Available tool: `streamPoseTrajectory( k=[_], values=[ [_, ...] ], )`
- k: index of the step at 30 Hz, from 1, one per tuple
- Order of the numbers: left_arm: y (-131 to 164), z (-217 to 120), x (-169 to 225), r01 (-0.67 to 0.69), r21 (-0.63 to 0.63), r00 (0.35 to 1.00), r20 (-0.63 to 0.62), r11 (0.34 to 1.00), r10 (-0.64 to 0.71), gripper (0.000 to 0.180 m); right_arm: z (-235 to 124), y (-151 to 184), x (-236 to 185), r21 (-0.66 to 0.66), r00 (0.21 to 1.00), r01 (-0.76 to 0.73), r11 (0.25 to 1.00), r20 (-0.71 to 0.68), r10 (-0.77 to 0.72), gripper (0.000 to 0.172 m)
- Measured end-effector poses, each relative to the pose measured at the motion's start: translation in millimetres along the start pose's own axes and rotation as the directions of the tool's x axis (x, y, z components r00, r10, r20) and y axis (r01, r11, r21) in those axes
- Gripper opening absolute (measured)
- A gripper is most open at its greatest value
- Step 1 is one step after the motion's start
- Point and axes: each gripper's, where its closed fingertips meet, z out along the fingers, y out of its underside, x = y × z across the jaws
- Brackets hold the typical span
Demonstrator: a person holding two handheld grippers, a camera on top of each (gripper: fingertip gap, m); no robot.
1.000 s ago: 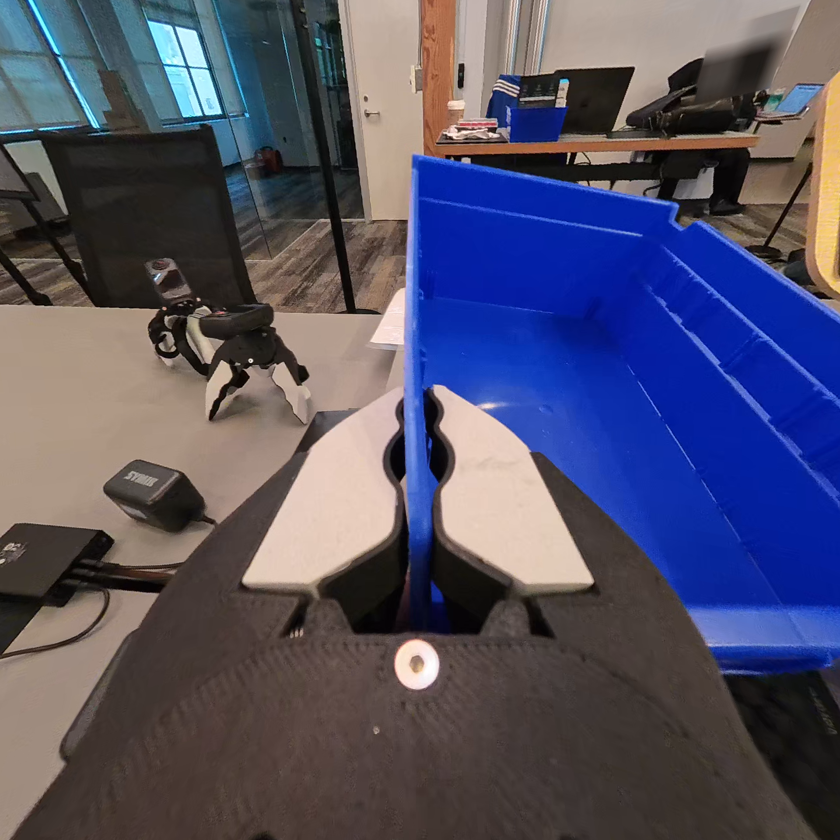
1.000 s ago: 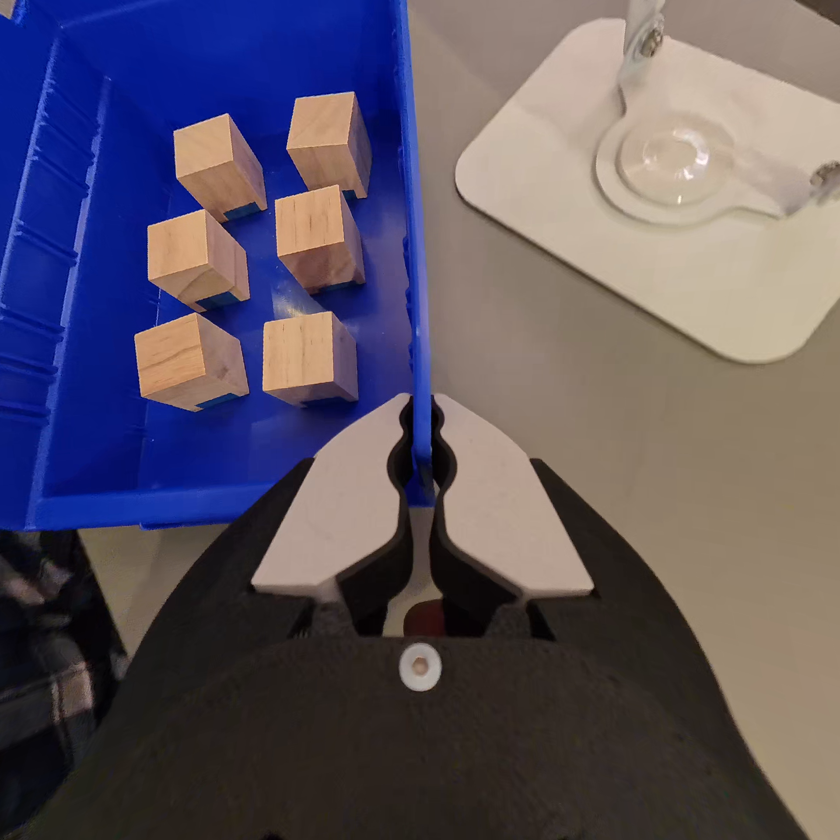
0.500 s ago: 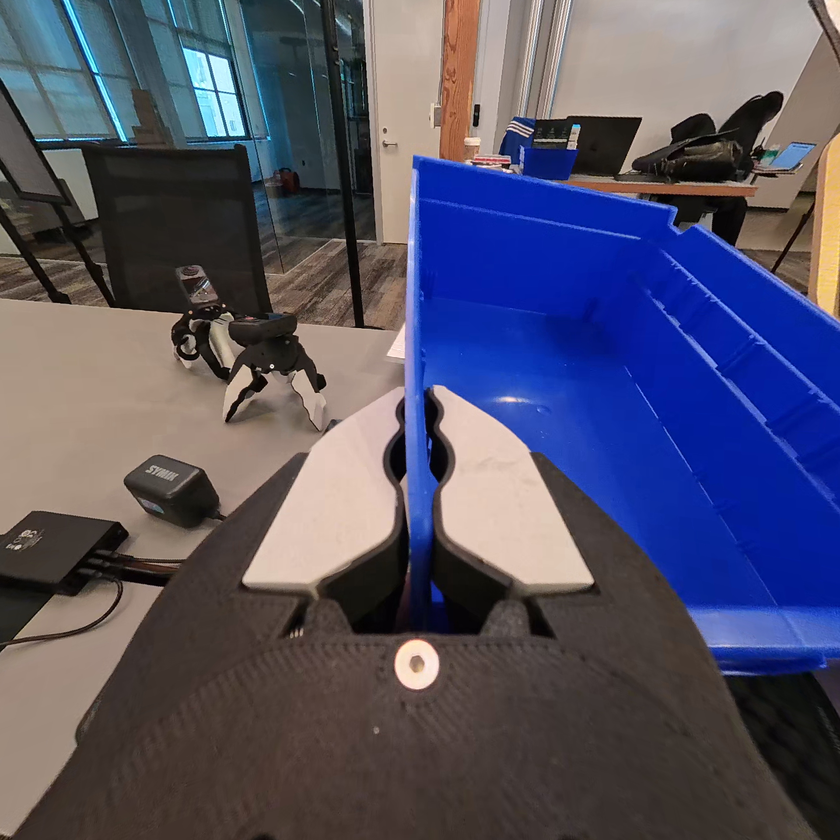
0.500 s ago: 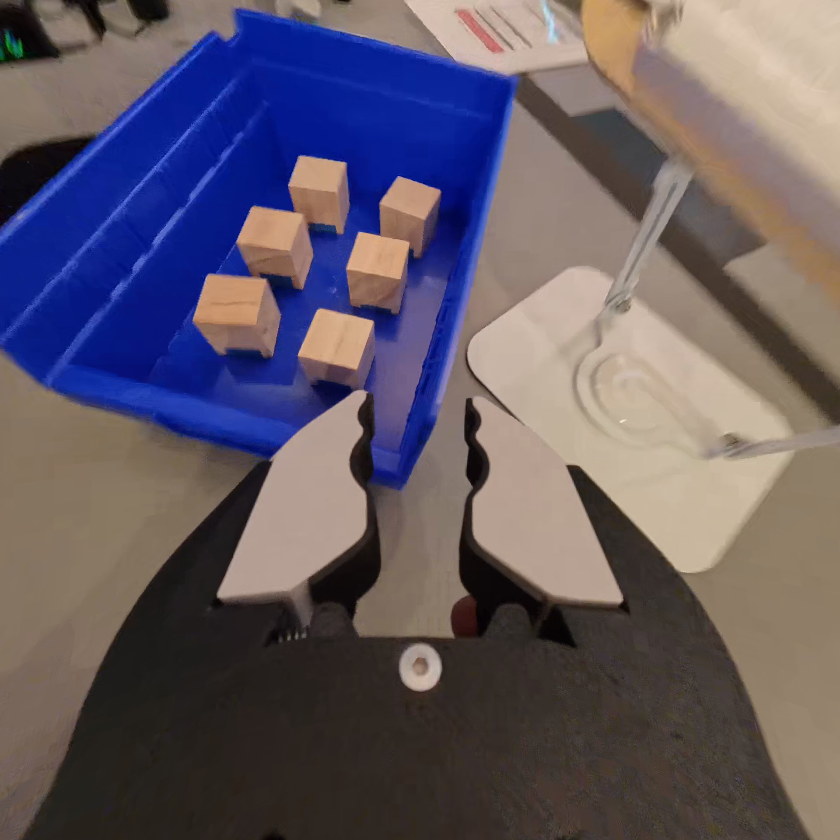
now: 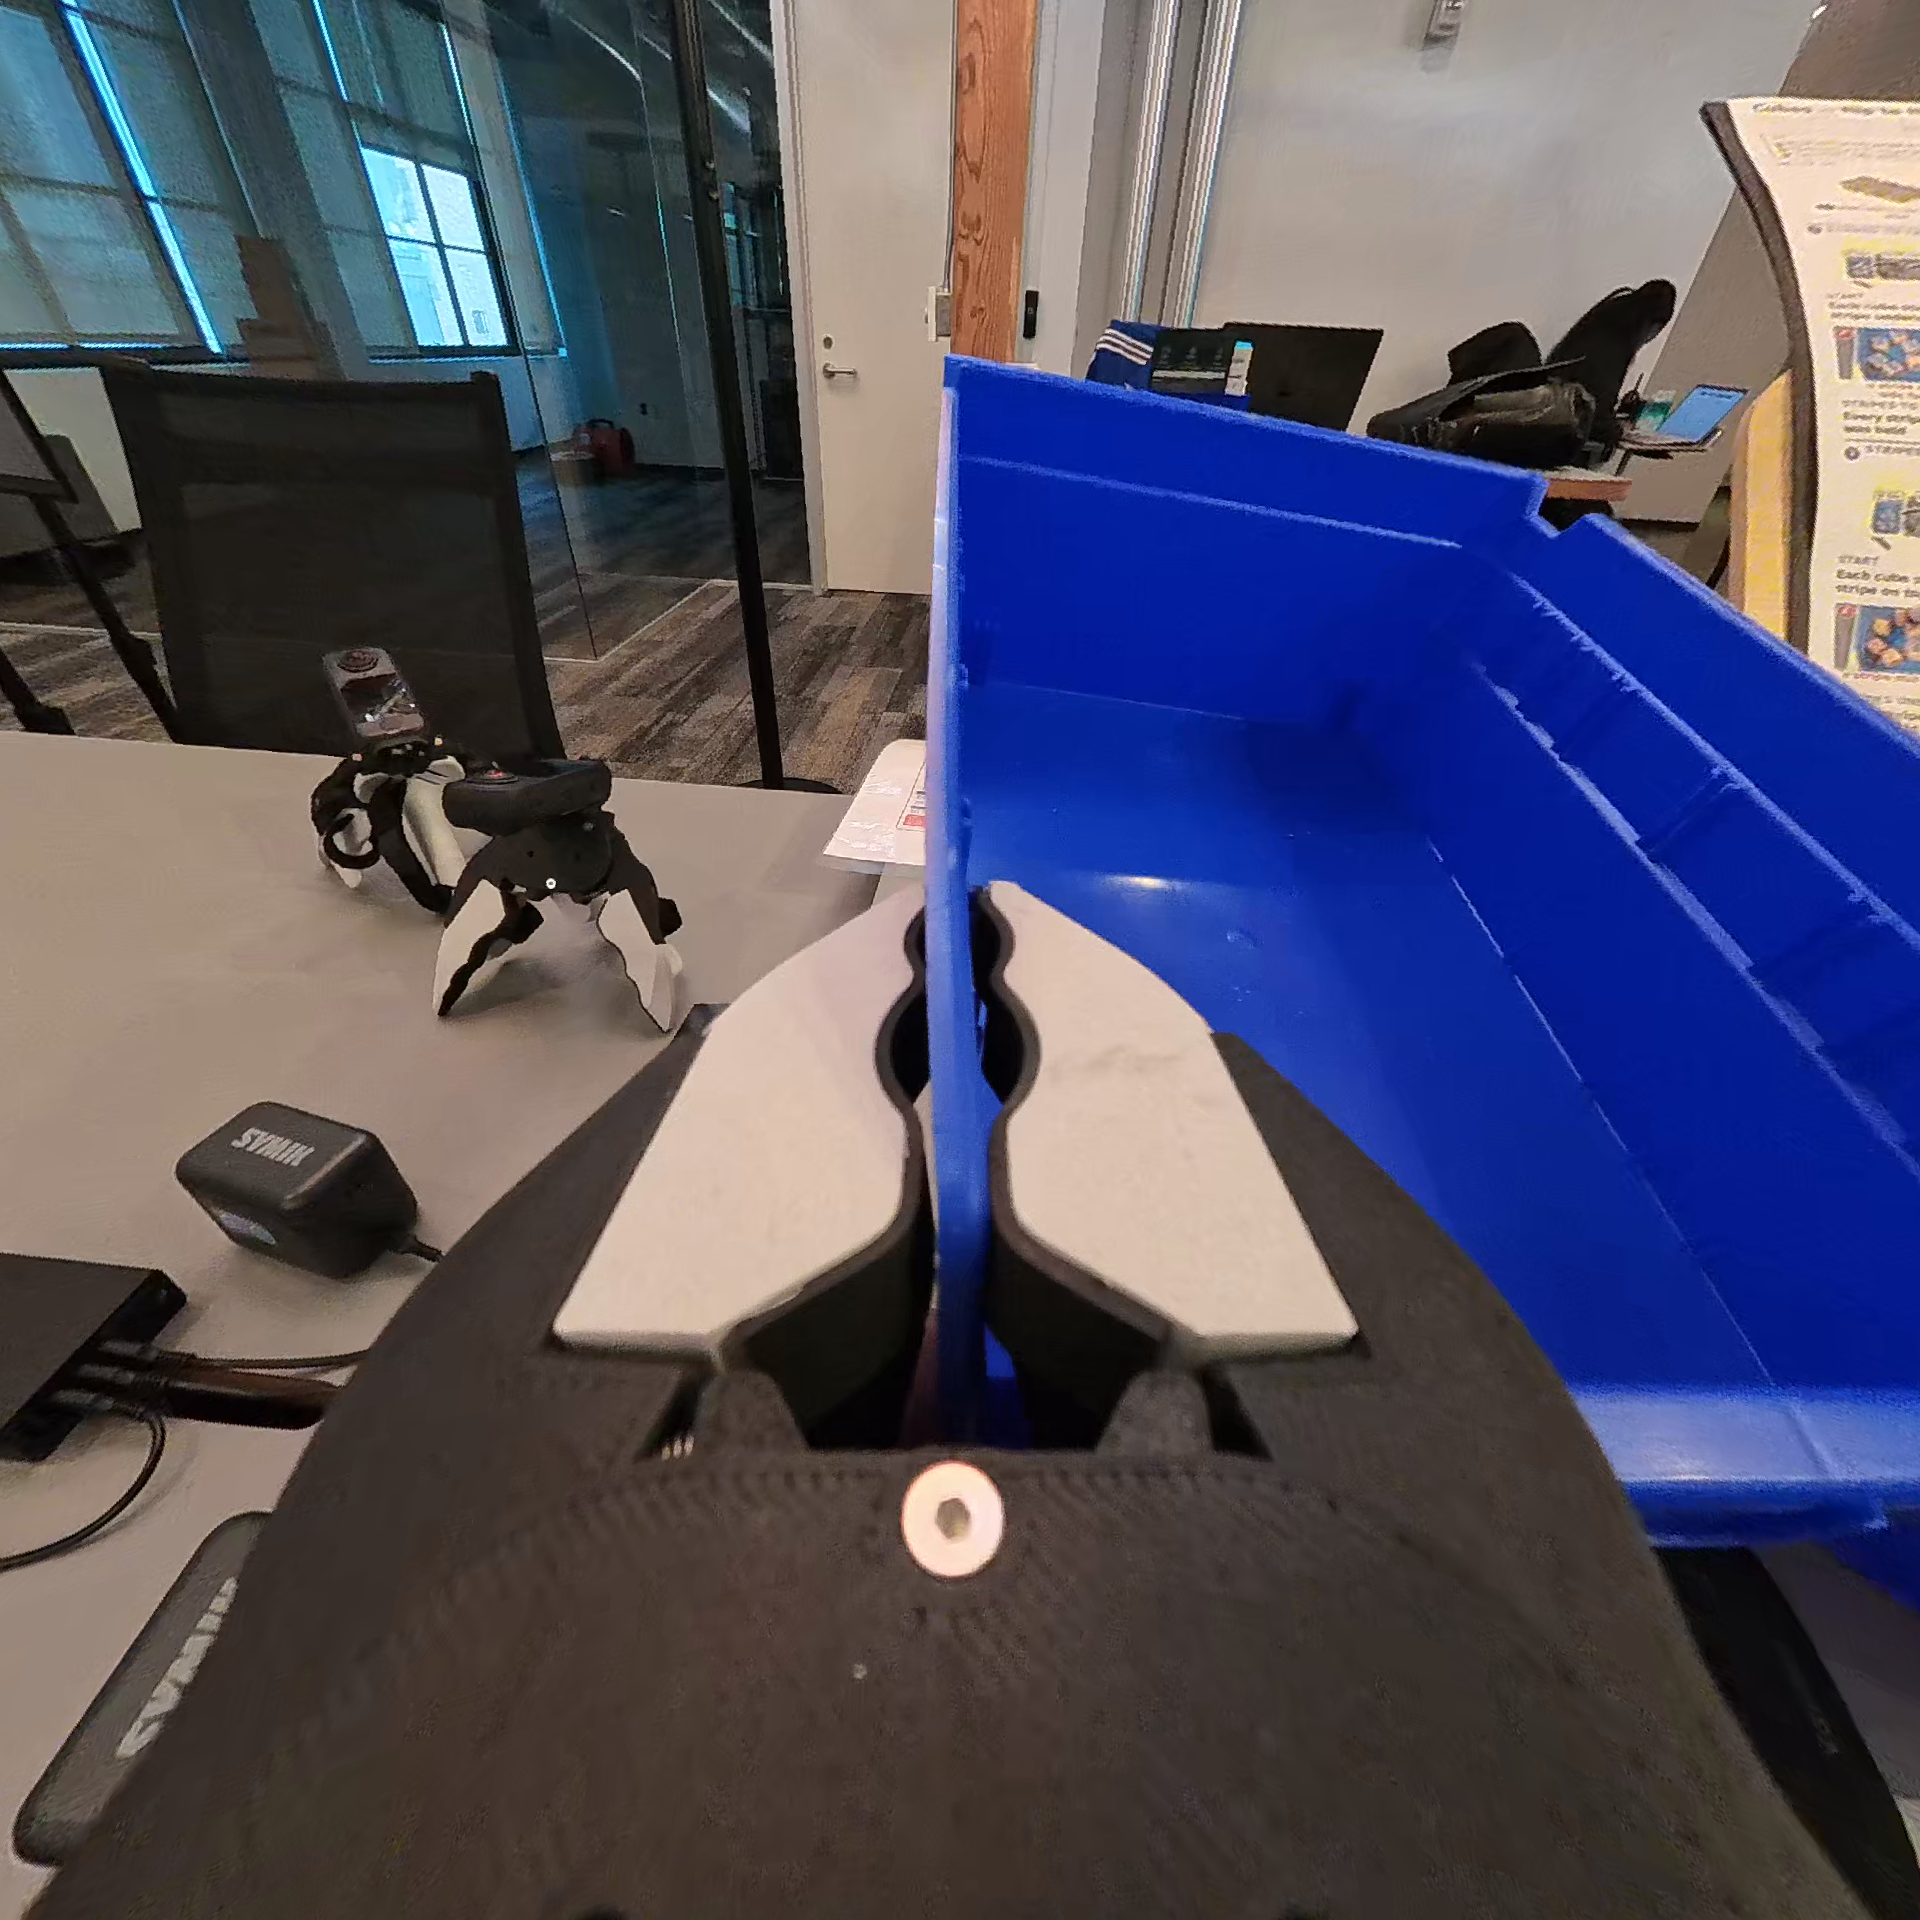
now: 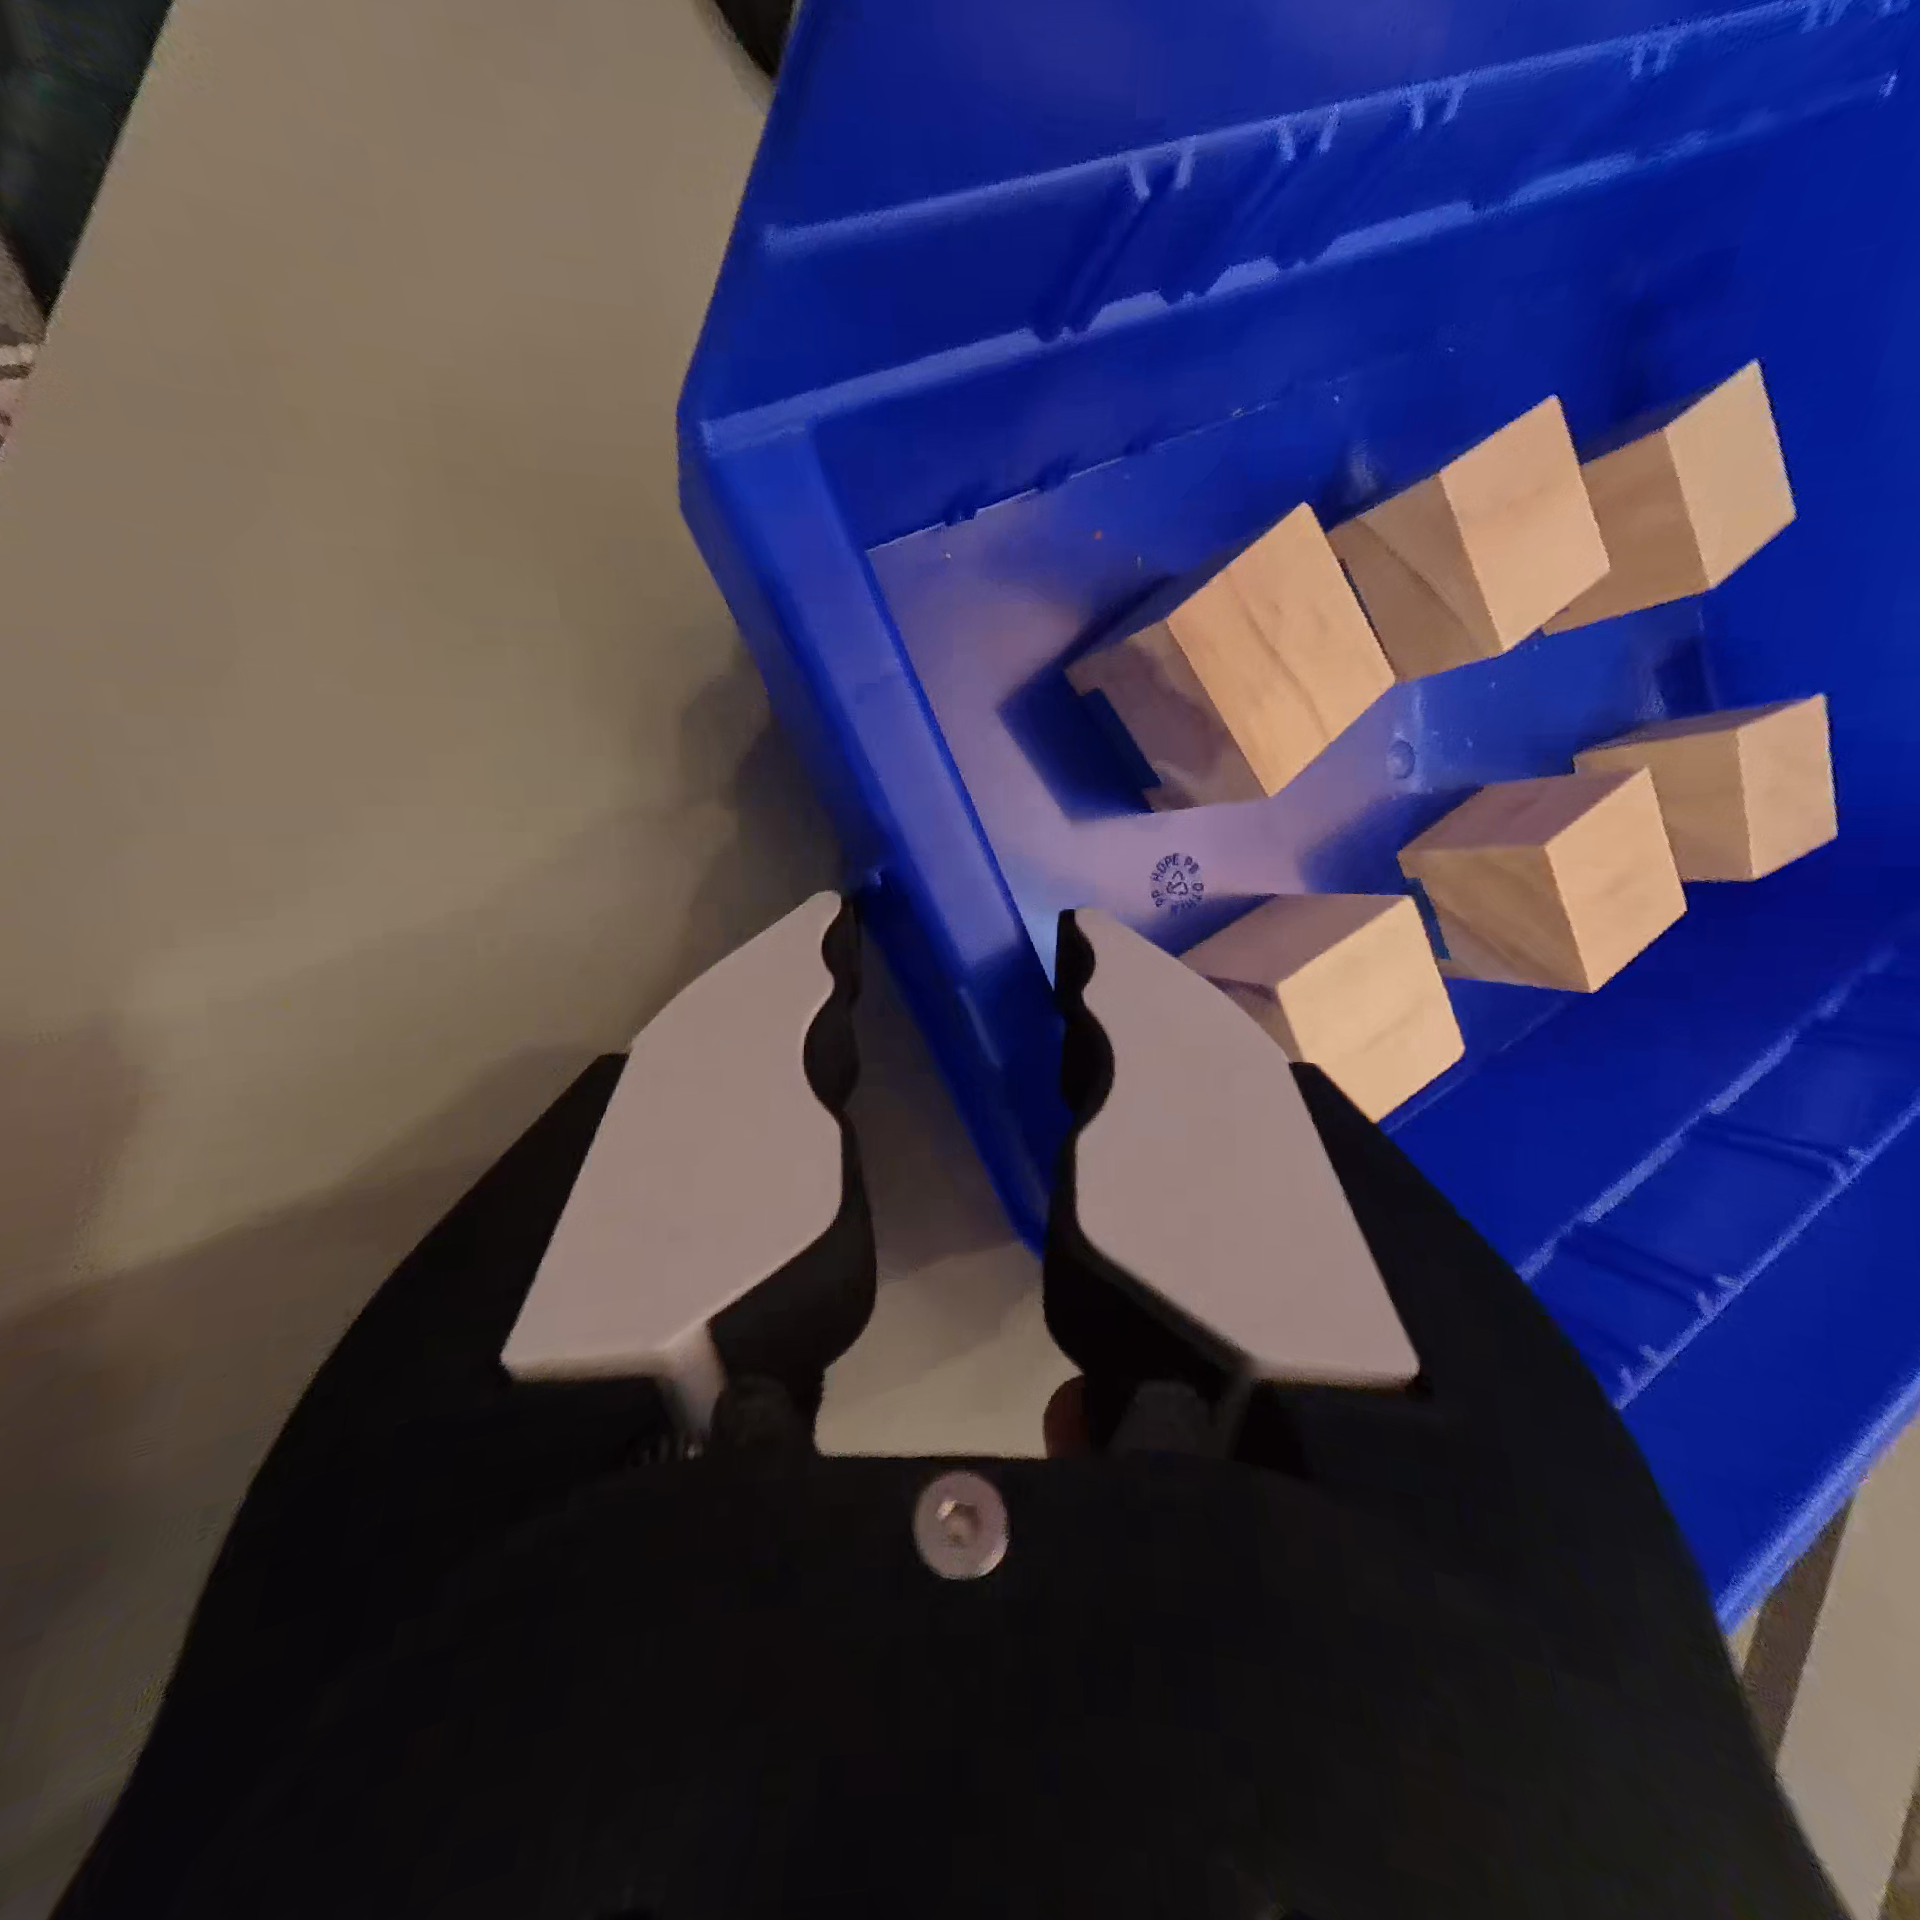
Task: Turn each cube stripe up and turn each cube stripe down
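Left gripper [image 5: 951,914]: I am clamping the blue bin [image 5: 1351,935] wall.
Right gripper [image 6: 951,925]: I am straddling the bin's end wall, gripper wide.
Cubes [image 6: 1455,727]: 6, inside the bin, right of my right gripper.

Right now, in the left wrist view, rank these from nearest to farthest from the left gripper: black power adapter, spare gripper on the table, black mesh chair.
1. Black power adapter, on the table, left of the left gripper.
2. Spare gripper, farther back on the left, standing on its fingertips.
3. Black mesh chair, beyond the table's far edge.
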Motion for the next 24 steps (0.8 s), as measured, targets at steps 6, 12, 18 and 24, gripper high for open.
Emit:
streamPoseTrajectory(
  k=[6,12,18,24],
  values=[
    [0,-2,-7,0.017,0.015,1.000,0.010,1.000,-0.017,0.005,24,-22,25,-0.033,1.000,-0.025,0.999,-0.002,0.025,0.033],
    [-3,-10,-22,0.045,0.046,0.998,0.040,0.998,-0.047,0.005,64,-55,74,-0.044,0.988,-0.152,0.987,-0.036,0.150,0.029],
    [-7,-18,-33,0.076,0.088,0.995,0.058,0.993,-0.081,0.005,105,-77,139,-0.086,0.948,-0.309,0.947,-0.107,0.300,0.029],
    [-9,-22,-43,0.091,0.113,0.992,0.074,0.989,-0.100,0.005,138,-89,201,-0.112,0.891,-0.436,0.893,-0.192,0.411,0.029]
  ],
)
